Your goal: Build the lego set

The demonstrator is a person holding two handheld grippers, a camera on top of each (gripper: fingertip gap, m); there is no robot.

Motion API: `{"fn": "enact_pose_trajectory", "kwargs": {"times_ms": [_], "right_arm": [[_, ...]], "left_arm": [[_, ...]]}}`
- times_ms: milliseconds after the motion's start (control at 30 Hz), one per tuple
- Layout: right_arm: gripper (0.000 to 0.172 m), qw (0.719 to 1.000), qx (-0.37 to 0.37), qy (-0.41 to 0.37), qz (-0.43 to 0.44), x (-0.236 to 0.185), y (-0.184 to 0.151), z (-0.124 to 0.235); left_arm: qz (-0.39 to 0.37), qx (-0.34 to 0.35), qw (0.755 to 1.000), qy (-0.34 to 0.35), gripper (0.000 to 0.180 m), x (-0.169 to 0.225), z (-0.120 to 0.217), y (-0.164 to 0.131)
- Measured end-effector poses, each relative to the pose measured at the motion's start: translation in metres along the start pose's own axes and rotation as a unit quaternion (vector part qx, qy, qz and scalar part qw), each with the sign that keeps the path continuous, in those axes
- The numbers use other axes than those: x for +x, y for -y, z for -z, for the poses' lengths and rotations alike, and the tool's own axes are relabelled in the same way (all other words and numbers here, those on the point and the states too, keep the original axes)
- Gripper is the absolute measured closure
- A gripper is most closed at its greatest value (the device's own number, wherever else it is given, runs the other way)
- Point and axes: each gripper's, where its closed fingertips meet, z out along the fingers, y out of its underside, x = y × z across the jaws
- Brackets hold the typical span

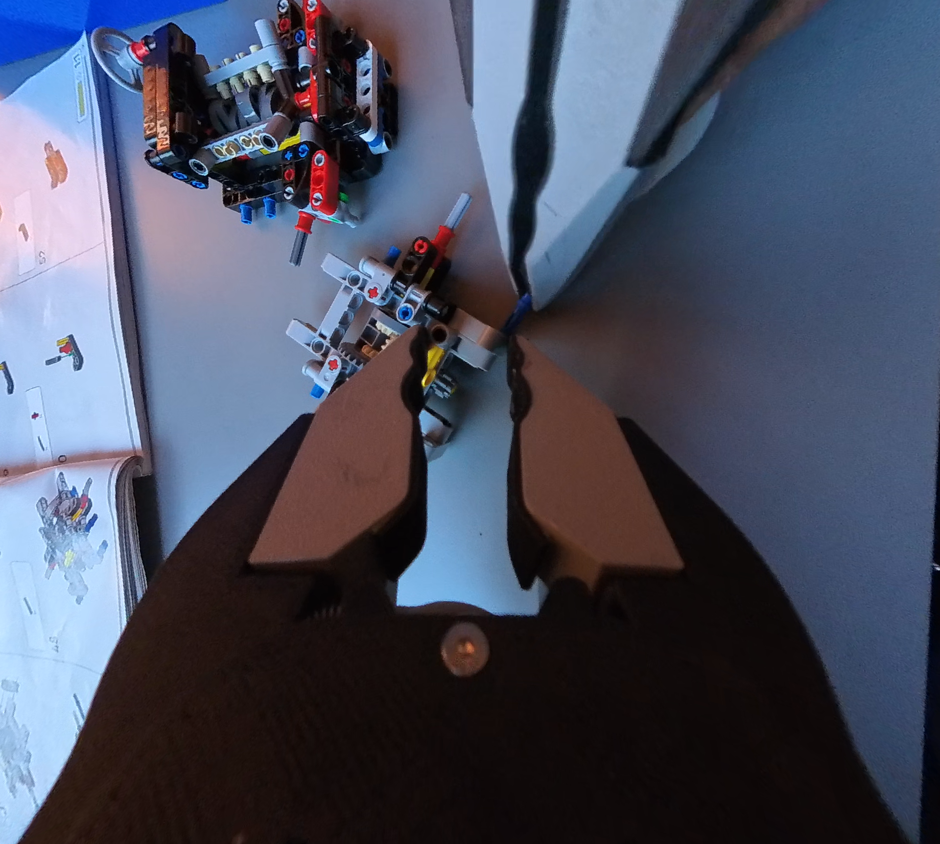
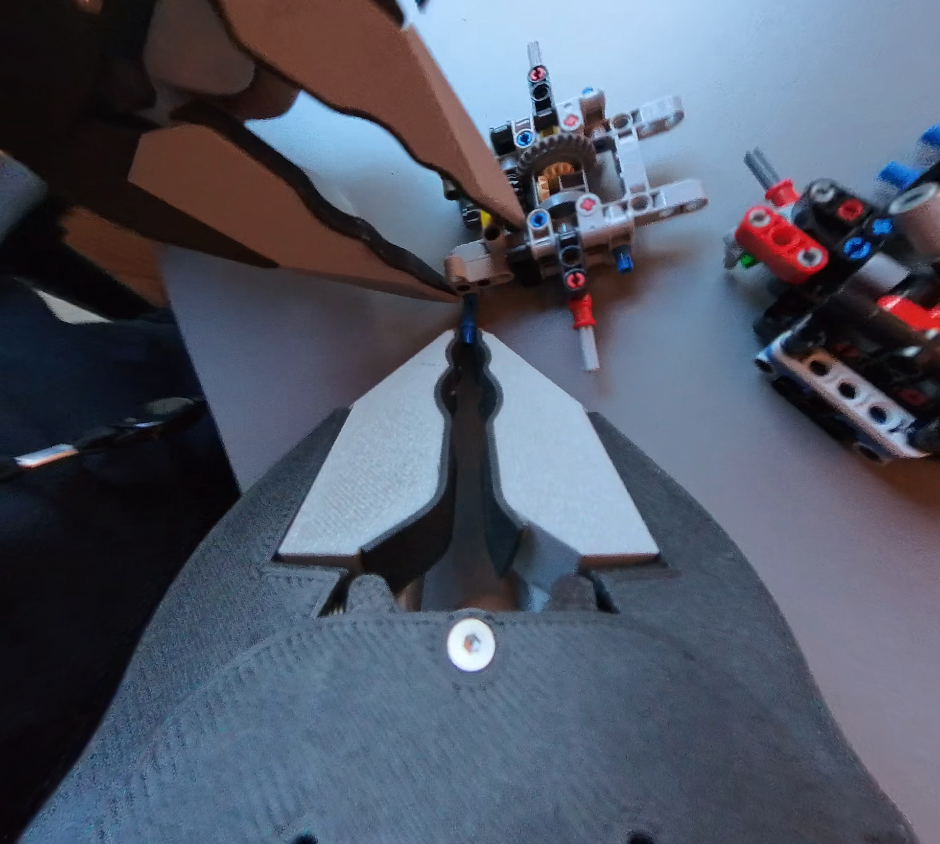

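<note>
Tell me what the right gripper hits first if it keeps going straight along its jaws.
Most likely the end of the light grey beam on the small grey gear assembly. The right gripper is shut on a small blue plastic pin whose tip sits at the beam's end holes; the left gripper straddles that beam.

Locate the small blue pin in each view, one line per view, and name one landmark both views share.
Left wrist view: the blue pin sits right of centre, at the tip of the right gripper that reaches down from the top.
Right wrist view: the pin is at centre, pinched at that gripper's fingertips.
Shared landmark: the grey gear frame beside it.
</note>
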Motion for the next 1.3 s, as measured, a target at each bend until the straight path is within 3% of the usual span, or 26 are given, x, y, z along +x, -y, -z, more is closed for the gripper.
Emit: {"fn": "enact_pose_trajectory", "kwargs": {"times_ms": [133, 233, 500, 833, 1033, 1300], "right_arm": [[0.171, 0.981, -0.006, -0.113, 0.157, 0.003, 0.001, -0.003], [0.172, 0.967, -0.007, -0.142, 0.213, 0.003, 0.005, -0.006], [0.171, 0.987, 0.0, -0.094, 0.133, 0.003, 0.006, -0.007], [0.171, 0.988, -0.005, -0.053, 0.146, -0.001, -0.002, 0.0], [0.171, 0.985, -0.005, -0.061, 0.16, 0.001, -0.002, 0.001], [0.171, 0.986, -0.005, -0.061, 0.156, 0.004, -0.004, 0.004]], "left_arm": [[-0.003, -0.005, 1.0, 0.003, 0.151, -0.001, 0.0, -0.001], [-0.003, -0.007, 1.0, 0.01, 0.151, -0.002, 0.0, -0.003], [0.005, -0.011, 1.0, -0.004, 0.149, -0.005, 0.002, -0.001], [-0.031, -0.026, 0.998, -0.038, 0.146, -0.005, 0.023, -0.014], [-0.05, -0.039, 0.997, -0.038, 0.147, -0.004, 0.013, -0.013], [-0.059, -0.044, 0.997, -0.036, 0.134, -0.003, 0.004, -0.004]]}}
